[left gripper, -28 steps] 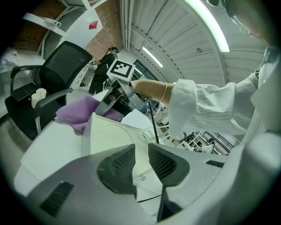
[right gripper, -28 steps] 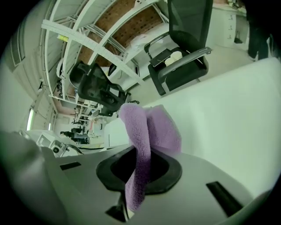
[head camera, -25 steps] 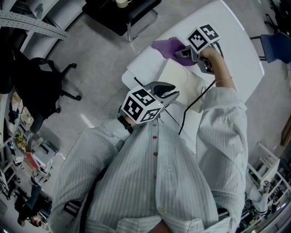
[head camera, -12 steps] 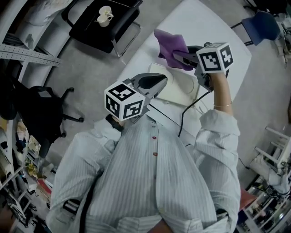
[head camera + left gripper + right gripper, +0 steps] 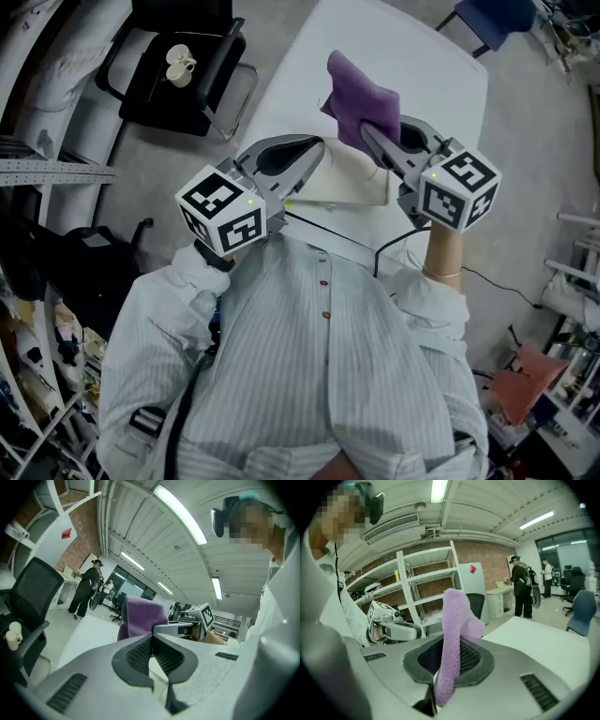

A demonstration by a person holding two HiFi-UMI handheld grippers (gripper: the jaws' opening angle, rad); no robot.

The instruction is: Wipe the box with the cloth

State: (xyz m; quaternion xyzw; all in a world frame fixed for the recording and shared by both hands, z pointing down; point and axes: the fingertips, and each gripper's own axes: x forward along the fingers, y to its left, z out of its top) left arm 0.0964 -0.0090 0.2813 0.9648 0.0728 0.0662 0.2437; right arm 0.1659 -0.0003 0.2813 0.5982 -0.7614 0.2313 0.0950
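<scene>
A flat cream box (image 5: 354,178) lies on the white table (image 5: 422,47), just in front of my body. My right gripper (image 5: 367,133) is shut on the purple cloth (image 5: 361,98) and holds it up in the air above the box's far edge. In the right gripper view the cloth (image 5: 453,634) stands up between the jaws. My left gripper (image 5: 317,147) hovers over the box's left side, shut with nothing in it; its tips touch in the left gripper view (image 5: 152,637). That same view takes in the cloth (image 5: 140,618) and the right gripper (image 5: 197,620).
A black chair (image 5: 183,75) with a white cup-like object (image 5: 175,62) on its seat stands left of the table. A blue chair (image 5: 497,14) is at the table's far right. A cable (image 5: 394,248) runs from the right gripper. Two people (image 5: 525,590) stand far off.
Both grippers have risen towards the head camera. The right one has carried the purple cloth up off the table at the box's far edge. The left gripper has stayed shut.
</scene>
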